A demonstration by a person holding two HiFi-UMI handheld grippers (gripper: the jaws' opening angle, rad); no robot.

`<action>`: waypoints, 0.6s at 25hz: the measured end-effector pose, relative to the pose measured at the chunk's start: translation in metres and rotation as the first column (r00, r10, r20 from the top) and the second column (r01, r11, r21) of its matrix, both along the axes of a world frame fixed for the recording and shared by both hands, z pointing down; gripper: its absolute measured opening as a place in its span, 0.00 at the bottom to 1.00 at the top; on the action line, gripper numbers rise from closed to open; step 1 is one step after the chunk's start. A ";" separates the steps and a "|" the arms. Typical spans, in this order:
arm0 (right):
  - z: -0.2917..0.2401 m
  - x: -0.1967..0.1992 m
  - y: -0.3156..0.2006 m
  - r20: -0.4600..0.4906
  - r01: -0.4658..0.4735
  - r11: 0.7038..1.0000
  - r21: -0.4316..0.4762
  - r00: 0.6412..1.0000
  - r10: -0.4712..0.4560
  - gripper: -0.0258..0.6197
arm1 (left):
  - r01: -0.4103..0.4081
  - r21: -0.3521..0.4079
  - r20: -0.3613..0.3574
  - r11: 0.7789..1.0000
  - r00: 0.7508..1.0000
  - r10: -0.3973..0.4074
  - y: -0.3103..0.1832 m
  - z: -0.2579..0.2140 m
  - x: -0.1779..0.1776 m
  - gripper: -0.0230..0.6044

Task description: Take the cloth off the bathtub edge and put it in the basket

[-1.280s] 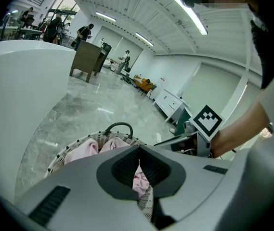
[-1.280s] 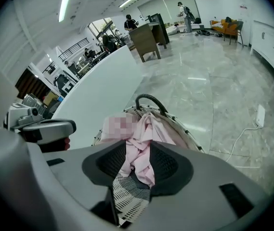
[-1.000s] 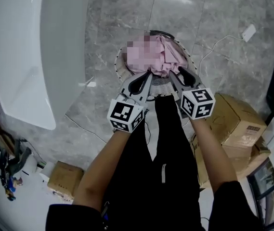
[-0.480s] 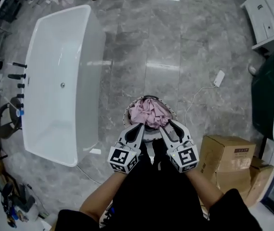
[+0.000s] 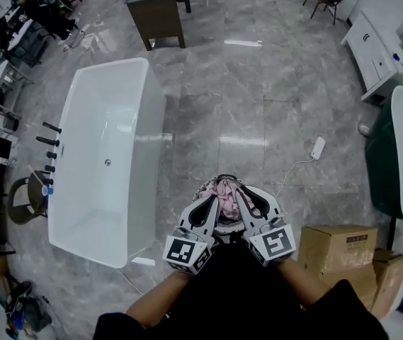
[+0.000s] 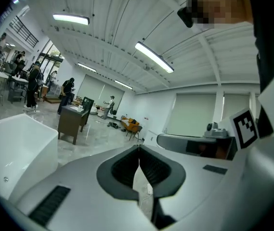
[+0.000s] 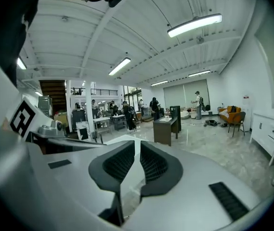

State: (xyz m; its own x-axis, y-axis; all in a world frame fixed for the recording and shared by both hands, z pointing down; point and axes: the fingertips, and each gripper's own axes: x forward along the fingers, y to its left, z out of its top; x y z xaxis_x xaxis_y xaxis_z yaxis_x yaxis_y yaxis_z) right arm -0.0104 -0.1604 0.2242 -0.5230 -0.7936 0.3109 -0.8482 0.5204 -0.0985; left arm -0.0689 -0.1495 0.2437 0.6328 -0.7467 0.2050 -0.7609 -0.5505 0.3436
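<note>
The pink cloth (image 5: 224, 188) lies bunched inside the round basket (image 5: 222, 178) on the grey marble floor, right of the white bathtub (image 5: 109, 154). Both grippers are held side by side above the basket, and their fingers hide its near rim. My left gripper (image 5: 215, 200) (image 6: 138, 148) is shut with nothing in it. My right gripper (image 5: 242, 193) (image 7: 137, 143) has just been closing; its tips stand almost together with only a thin slit, and nothing is between them. Both gripper views look out level across the hall, not at the cloth.
Cardboard boxes (image 5: 339, 250) are stacked at the right. A white power strip (image 5: 318, 147) with its cable lies on the floor beyond the basket. A dark cabinet (image 5: 157, 6) stands past the tub's far end. Black taps (image 5: 45, 154) line the tub's left side. People stand far off.
Both grippers have risen well above the basket, which now looks small and far below. The cloth has stayed in the basket. The right gripper's jaws have come together.
</note>
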 end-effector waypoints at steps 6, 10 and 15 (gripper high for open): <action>-0.033 0.005 -0.010 0.045 -0.023 0.998 0.058 0.999 0.020 0.11 | 0.020 0.113 -0.075 0.993 0.997 -0.012 -0.008 -0.051 -0.008 0.06; -0.040 0.000 -0.007 0.032 -0.048 0.996 0.080 0.998 0.046 0.09 | -0.017 0.132 -0.054 0.991 0.998 0.024 -0.010 -0.059 -0.008 0.06; -0.040 -0.004 0.003 0.028 -0.098 0.992 0.079 0.995 0.096 0.09 | -0.043 0.119 -0.017 0.992 0.999 0.045 -0.002 -0.060 0.003 0.06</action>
State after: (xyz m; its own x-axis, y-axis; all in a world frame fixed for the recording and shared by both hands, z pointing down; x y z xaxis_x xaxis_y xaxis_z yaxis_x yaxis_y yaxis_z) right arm -0.0139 -0.1577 0.1839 -0.4492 -0.8627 0.2324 -0.8928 0.4431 -0.0808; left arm -0.0661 -0.1518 0.1840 0.6686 -0.7363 0.1040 -0.7288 -0.6210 0.2885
